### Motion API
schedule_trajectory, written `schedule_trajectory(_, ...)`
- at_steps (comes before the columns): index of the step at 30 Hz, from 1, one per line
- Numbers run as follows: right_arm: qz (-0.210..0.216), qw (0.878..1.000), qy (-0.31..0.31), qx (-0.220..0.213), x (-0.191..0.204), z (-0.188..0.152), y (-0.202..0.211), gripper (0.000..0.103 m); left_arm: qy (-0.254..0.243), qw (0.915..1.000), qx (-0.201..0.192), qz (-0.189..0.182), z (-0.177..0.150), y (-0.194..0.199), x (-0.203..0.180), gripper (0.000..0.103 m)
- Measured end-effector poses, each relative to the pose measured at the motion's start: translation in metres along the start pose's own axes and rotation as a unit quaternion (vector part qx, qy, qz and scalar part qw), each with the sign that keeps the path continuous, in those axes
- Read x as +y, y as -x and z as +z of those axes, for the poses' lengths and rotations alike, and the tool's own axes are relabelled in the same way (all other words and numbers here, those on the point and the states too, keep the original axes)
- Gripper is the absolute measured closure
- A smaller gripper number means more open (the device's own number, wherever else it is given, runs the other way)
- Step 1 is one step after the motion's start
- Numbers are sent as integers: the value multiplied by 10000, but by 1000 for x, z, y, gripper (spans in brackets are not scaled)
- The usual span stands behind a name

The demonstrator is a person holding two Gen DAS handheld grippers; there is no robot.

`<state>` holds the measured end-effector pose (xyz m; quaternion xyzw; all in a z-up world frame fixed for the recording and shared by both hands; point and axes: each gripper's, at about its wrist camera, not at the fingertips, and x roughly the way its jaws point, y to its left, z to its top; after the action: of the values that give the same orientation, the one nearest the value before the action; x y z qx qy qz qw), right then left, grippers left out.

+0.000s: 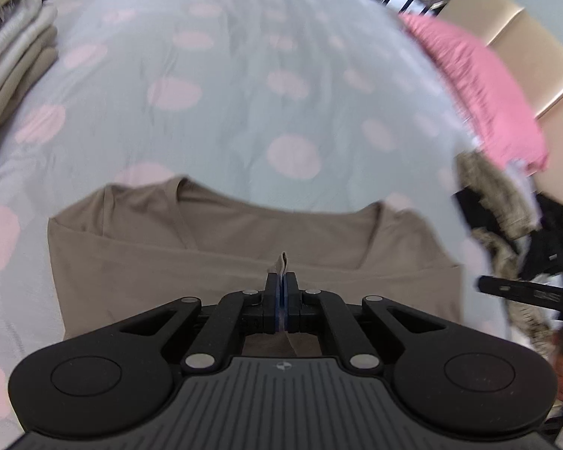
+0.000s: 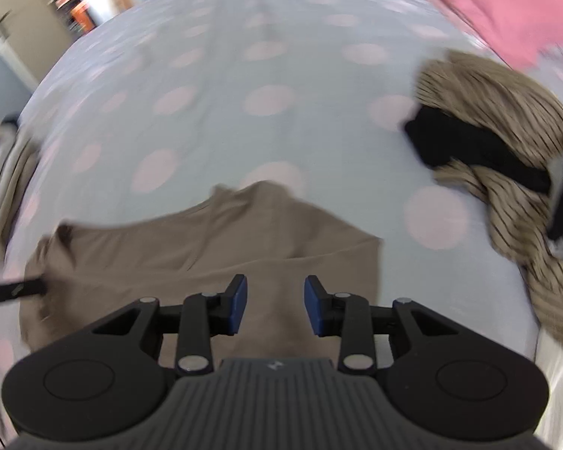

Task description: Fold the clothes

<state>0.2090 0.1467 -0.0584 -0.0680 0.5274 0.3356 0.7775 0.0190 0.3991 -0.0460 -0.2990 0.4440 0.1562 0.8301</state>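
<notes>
1. Taupe knit, thin and soft: the brown top (image 1: 244,262) lies spread on the dotted bedsheet (image 1: 244,93), neckline away from the onlooker's side. Its side panels appear turned in over the body, which suits a garment part-way through folding, though how far along it is I cannot settle.

2. Left gripper (image 1: 281,285): fingers pressed together with no gap, pinching a small ridge of the top's cloth that stands up between the pads. Judged purpose: a pinch in the middle of the top gives a hold for lifting or drawing a fold line.

3. Right gripper (image 2: 276,305): fingers parted, a clear space between the blue pads (image 2: 239,305), nothing held. It hangs over the top's right portion, near its edge, plausibly placed to take a second hold so the cloth moves evenly.

4. Stack of cream folded clothes (image 1: 15,48): beyond the top, to its left. Judged a place for finished pieces.

5. Heap of striped tan and black garments (image 2: 506,172): to the top's right, loose and crumpled; likely awaiting folding.

6. Pink pillow (image 1: 480,86): farther off than the heap, well apart from the top.

7. Both views blurred; fine creases are unreadable.
</notes>
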Motion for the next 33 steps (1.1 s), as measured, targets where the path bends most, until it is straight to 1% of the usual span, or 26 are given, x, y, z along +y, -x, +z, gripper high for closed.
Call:
schedule_trajectory(3,-96,9995,-285,-49,-15,5,1,66,-53,9992,-203,-337,4,23,-7,103)
schedule_trajectory(7,-187,9992,-351,-83,-16,7,2,65,-119,9960,-472,-743,12,48,-13,103)
schedule_trajectory(11,-178,9993,-308,-78,-11,9,2,65,-42,9932,-778,-861,23,72,-5,103)
schedule_trajectory(13,-161,9995,-243,-77,-8,9,2,65,27,9934,-870,-748,27,79,7,103)
schedule_trajectory(15,-150,9997,-209,-41,-6,9,0,65,148,9950,-815,-554,31,77,24,103)
schedule_trajectory(19,-166,9996,-208,43,-7,8,-7,65,399,9975,-582,-40,28,61,60,103)
schedule_trajectory(23,-239,9994,-216,97,-7,5,-12,65,482,9976,-337,356,22,41,85,103)
schedule_trajectory(28,-250,9983,319,427,8,-9,-20,66,538,9967,-72,601,12,23,105,103)
schedule_trajectory(30,-245,9970,493,550,13,-16,-23,66,490,9965,-28,678,8,20,110,102)
schedule_trajectory(31,-226,9964,547,602,15,-19,-24,66,475,9965,-32,683,6,21,113,100)
schedule_trajectory(32,-204,9959,600,652,17,-22,-25,66,465,9965,-40,692,4,23,116,93)
schedule_trajectory(33,-195,9953,671,678,19,-24,-24,66,470,9963,-59,713,2,25,118,88)
